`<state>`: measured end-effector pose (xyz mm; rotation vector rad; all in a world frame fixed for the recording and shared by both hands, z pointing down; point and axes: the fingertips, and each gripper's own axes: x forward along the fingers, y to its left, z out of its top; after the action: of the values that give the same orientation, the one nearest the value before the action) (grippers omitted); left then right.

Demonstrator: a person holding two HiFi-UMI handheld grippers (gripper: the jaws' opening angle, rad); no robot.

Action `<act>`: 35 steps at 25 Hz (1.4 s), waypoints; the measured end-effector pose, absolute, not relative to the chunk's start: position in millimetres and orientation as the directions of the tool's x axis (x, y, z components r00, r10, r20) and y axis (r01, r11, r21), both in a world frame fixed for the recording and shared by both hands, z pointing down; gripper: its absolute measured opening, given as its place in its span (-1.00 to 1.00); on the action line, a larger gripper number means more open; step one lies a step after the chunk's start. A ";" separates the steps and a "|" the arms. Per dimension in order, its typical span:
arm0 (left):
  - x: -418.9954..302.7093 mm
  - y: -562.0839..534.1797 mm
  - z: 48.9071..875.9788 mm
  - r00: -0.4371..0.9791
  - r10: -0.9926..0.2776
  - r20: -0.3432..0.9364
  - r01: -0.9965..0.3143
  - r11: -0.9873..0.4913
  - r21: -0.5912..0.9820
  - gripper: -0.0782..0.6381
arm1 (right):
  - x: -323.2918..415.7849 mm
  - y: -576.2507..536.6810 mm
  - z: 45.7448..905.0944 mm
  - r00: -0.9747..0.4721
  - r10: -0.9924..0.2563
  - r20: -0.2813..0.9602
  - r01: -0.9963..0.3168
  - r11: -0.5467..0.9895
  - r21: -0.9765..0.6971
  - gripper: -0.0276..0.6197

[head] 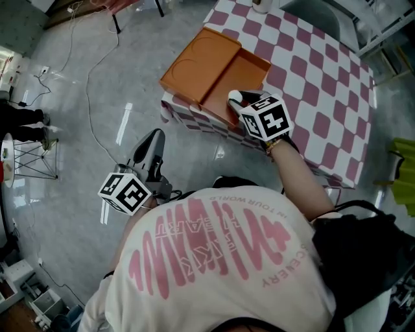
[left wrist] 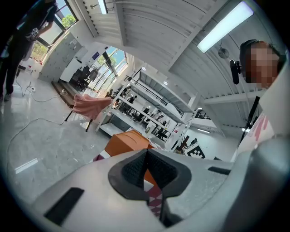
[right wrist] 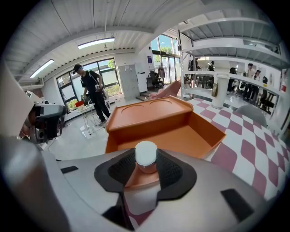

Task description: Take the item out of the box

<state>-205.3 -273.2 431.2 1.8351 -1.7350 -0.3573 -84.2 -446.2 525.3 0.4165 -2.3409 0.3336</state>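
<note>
An orange box [head: 237,78] lies open on the pink-and-white checkered table [head: 318,84], its lid [head: 198,58] folded back to the left. My right gripper [head: 237,98] is at the box's near edge, shut on a small item with a round white top [right wrist: 146,154]; the pads press on both its sides. Beyond it, the box's floor [right wrist: 181,138] shows bare. My left gripper [head: 150,148] hangs low beside the person's body, over the floor and away from the table. Its pads [left wrist: 136,171] meet with nothing between them.
The box sits at the table's near left corner. Cables [head: 97,65] trail over the grey floor. A wire stand [head: 29,155] is at the far left. A person [right wrist: 93,90] stands beyond the box. A white object [head: 262,5] stands at the table's far edge.
</note>
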 end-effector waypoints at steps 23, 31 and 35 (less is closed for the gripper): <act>-212.6 -290.1 375.0 0.110 -0.993 0.051 -0.816 -0.060 0.575 -0.76 | -62.5 -461.8 468.0 -0.770 -0.436 0.466 -0.531 0.843 -0.089 -0.48; -191.2 -299.3 351.4 0.189 -0.982 -0.024 -0.817 -0.171 0.550 -0.76 | -44.8 -445.5 401.2 -0.798 -0.506 0.328 -0.548 0.835 -0.045 -0.48; -184.7 -296.9 341.0 0.210 -0.977 -0.042 -0.820 -0.200 0.536 -0.76 | -31.7 -431.2 367.3 -0.805 -0.537 0.252 -0.564 0.825 -0.044 -0.48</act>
<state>-184.7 -296.9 341.0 2.0925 -1.6692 -0.5335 -31.7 -431.2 367.3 0.8503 -2.7787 0.1718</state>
